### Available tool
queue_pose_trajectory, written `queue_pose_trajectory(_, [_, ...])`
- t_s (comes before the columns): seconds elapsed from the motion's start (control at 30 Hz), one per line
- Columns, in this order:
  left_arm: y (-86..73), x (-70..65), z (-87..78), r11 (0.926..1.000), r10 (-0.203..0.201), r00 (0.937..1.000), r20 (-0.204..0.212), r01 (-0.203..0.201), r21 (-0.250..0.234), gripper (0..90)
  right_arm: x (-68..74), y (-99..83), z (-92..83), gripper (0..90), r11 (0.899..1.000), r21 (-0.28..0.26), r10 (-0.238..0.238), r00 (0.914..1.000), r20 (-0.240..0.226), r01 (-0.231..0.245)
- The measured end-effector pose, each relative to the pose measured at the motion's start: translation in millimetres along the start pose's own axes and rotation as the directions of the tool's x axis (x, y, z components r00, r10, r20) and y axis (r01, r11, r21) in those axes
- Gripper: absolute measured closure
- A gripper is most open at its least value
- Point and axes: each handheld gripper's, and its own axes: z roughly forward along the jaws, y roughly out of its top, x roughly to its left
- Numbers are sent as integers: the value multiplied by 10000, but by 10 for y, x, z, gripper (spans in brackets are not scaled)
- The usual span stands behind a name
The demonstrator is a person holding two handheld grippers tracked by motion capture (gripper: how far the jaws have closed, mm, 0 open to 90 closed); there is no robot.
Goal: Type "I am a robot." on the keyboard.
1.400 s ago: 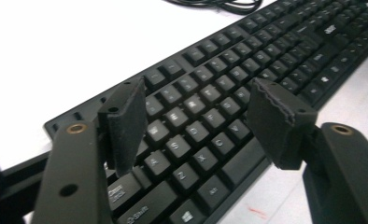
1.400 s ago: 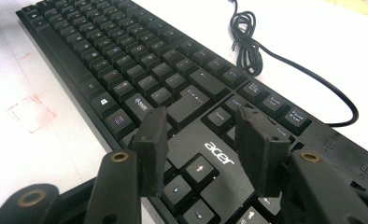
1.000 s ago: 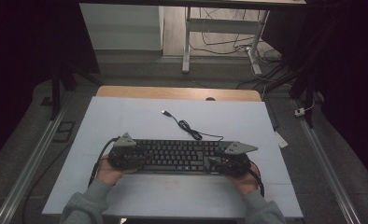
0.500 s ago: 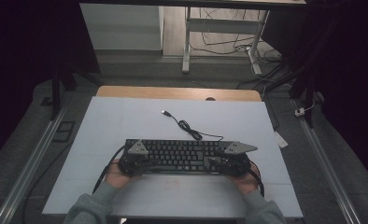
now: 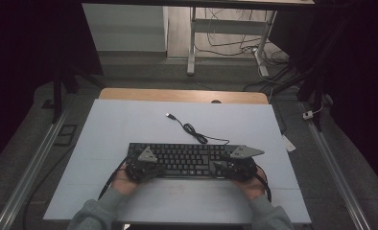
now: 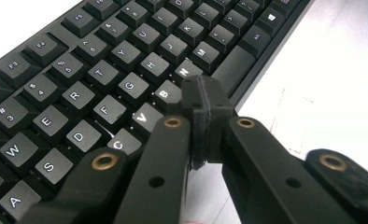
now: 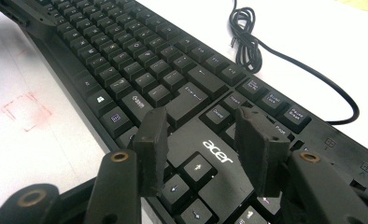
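The black plastic full-size keyboard (image 5: 187,160) lies low in the frame's centre on the pale blue table (image 5: 129,120). The left gripper (image 6: 205,100), jaws pressed together and empty, should tap one key squarely; the right gripper (image 7: 205,140), jaws apart, hovers over the arrow keys.

Pale blue table top (image 5: 129,124) at frame centre, with a wooden edge strip (image 5: 182,95) along its far side. Grey floor (image 5: 43,143) around it, metal rails (image 5: 24,177) lower left and lower right. White desk frame (image 5: 192,43) and loose cables (image 5: 230,45) at upper centre. Upper corners dark.
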Motion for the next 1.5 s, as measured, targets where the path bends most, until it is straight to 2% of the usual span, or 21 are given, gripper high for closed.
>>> queue_pose_trajectory(0.43, [-7,-17,83,9995,142,9998,-151,-138,301,883,-5,0,-7,544,10000,-21,29,10000,14,-29])
queue_pose_trajectory(0.57, [-3,-18,63,9997,116,9998,-184,-112,235,883,-7,0,-3,543,10000,15,31,10000,28,-31])
queue_pose_trajectory(0.67, [1,9,-7,9999,-15,9998,-182,13,-135,882,-12,-3,-2,543,10000,-32,33,10000,2,-33])
queue_pose_trajectory(0.77, [9,45,-99,9970,-385,9992,-135,375,-678,876,-12,-1,-5,543,10000,-22,11,10000,25,-11])
queue_pose_trajectory(0.83, [5,68,-152,9944,-560,9983,-132,546,-900,838,-15,-3,-4,543,10000,-32,27,10000,7,-27])
queue_pose_trajectory(1.0, [-6,130,-241,9854,-1052,9938,-372,991,-1382,607,-4,3,-5,542,10000,6,22,10000,33,-22])
queue_pose_trajectory(1.1, [-18,172,-287,9802,-1345,9895,-528,1250,-1537,513,-6,2,-2,542,10000,-6,27,10000,5,-27])
queue_pose_trajectory(1.27, [-36,237,-359,9732,-1703,9828,-713,1564,-1687,429,-8,2,-1,540,10000,13,22,10000,6,-22])
queue_pose_trajectory(1.5, [-38,276,-415,9696,-1825,9797,-833,1653,-1801,382,-5,1,7,538,10000,47,-12,10000,-3,12])
